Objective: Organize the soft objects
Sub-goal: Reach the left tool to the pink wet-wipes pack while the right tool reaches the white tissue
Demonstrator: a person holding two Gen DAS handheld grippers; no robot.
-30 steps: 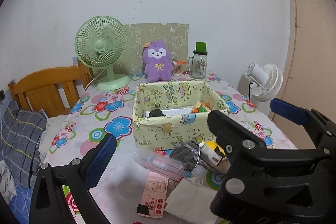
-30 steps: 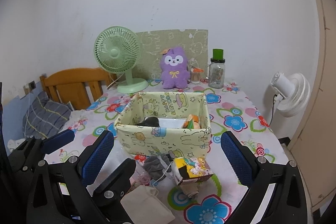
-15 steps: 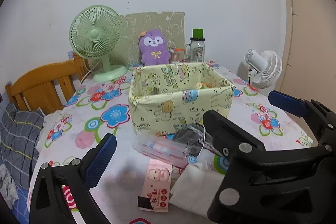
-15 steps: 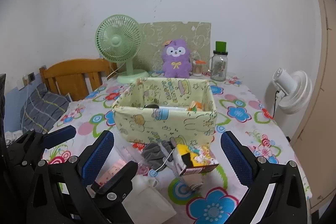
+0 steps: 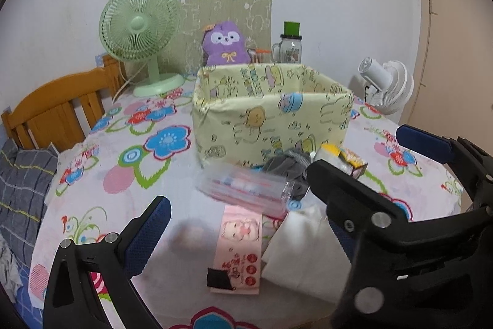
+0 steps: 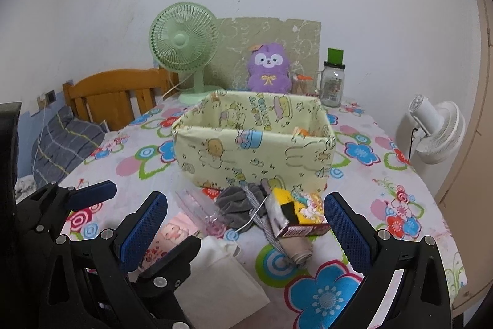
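A yellow fabric box stands mid-table. In front of it lie a grey cloth, a clear plastic pack, a pink packet, a white folded cloth, a beige roll and a colourful carton. A purple plush sits at the back. My left gripper is open above the pink packet. My right gripper is open above the grey cloth and carton. Both are empty.
A green fan and a glass jar with green lid stand at the back. A white fan stands off the table's right edge. A wooden chair and grey plaid cloth are at left.
Both grippers have dropped lower and moved closer to the items in front of the box. The box's inside has dropped almost out of sight. Both grippers stayed open.
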